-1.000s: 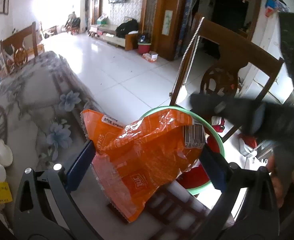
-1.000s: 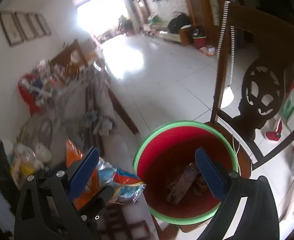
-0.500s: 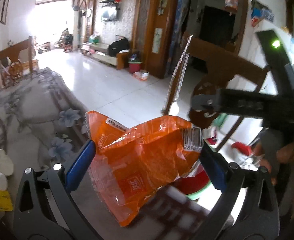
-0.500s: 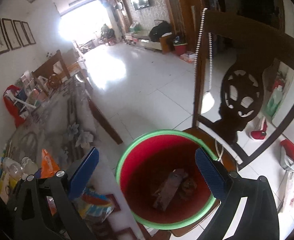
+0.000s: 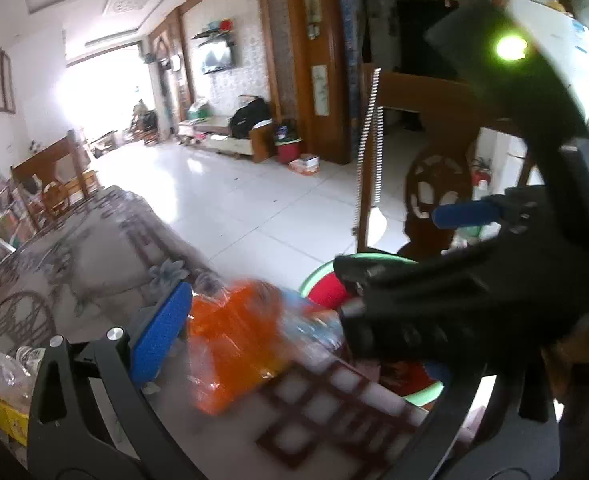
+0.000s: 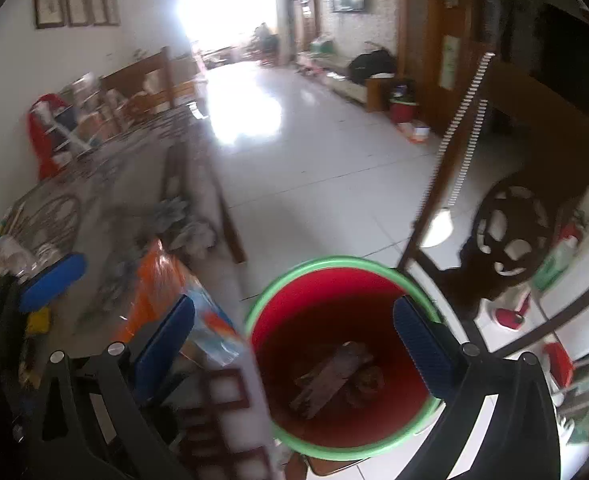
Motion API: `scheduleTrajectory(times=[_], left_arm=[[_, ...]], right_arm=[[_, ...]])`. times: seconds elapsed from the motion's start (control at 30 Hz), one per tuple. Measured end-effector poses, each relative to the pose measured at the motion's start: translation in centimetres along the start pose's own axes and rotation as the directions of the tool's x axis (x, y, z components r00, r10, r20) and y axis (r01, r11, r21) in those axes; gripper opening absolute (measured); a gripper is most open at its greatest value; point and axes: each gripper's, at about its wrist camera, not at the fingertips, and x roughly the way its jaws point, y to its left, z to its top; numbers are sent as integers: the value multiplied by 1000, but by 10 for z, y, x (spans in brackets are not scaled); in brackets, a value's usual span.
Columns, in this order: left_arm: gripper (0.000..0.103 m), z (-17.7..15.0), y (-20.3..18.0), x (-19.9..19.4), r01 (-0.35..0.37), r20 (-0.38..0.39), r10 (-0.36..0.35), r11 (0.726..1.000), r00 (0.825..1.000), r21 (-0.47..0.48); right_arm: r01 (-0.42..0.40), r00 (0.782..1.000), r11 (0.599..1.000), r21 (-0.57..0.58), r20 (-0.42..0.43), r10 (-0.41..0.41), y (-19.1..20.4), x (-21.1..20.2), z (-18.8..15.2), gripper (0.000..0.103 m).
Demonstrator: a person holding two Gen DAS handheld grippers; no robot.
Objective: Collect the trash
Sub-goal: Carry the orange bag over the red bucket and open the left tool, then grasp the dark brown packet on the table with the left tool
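An orange snack wrapper point(image 5: 234, 340) lies on the table edge, blurred, with a bluish wrapper point(image 5: 314, 324) beside it; both also show in the right wrist view point(image 6: 162, 280). My left gripper point(image 5: 294, 336) is open and its left pad point(image 5: 160, 336) is beside the orange wrapper; the right gripper's body hides its right finger. My right gripper point(image 6: 294, 344) is open and empty, hovering over the red bin with a green rim point(image 6: 334, 264), which holds brown scraps point(image 6: 334, 376). The bin also shows in the left wrist view point(image 5: 322, 280).
The floral-cloth table point(image 5: 74, 248) stretches to the left, with bottles and small items point(image 5: 2, 368) near its front-left corner. A dark wooden chair point(image 6: 506, 216) stands right behind the bin. White tiled floor point(image 6: 314, 160) lies beyond.
The orange wrapper has left my left gripper's jaws and now lies on the table edge. My right gripper has swung across in front of the left camera.
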Motion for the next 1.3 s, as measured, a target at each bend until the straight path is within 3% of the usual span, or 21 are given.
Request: scheduleTrajectory(times=[0.13, 0.2, 0.37, 0.53, 0.7, 0.9, 1.07, 1.17, 1.23, 1.3], left_arm=[[98, -5, -7, -8, 48, 36, -48, 999, 998, 10], [98, -4, 1, -7, 114, 29, -113, 993, 993, -35], [98, -4, 19, -20, 154, 41, -150, 977, 988, -147], [98, -15, 49, -50, 68, -1, -70, 973, 998, -221], [98, -38, 83, -89, -47, -49, 34, 954, 998, -295], [98, -87, 126, -136, -239, -169, 190, 904, 967, -355], [98, -128, 162, -162, -317, -257, 218, 831, 942, -458], [98, -145, 174, -172, -317, -279, 193, 793, 941, -521], [98, -153, 177, -169, -299, -292, 158, 790, 943, -535], [98, -155, 173, -161, -285, -316, 130, 807, 940, -517]], right_arm=[[81, 997, 990, 116, -7, -80, -23, 0, -1, 95], [80, 996, 980, 185, 32, -87, -36, -9, -1, 95], [66, 995, 960, 273, 50, -82, -55, -15, -2, 95], [50, 998, 972, 232, 29, -59, -46, -9, 1, 95], [37, 997, 953, 302, 54, -55, -50, -14, 2, 95], [39, 998, 947, 319, 35, -53, -48, -11, 2, 95], [21, 1000, 943, 332, 16, -27, -41, -9, -1, 96], [6, 1000, 947, 321, 16, -12, -30, -9, 0, 96], [1, 1000, 952, 305, 17, -7, -21, -9, 2, 96], [-9, 1000, 956, 293, 15, 4, -12, -9, 3, 96]])
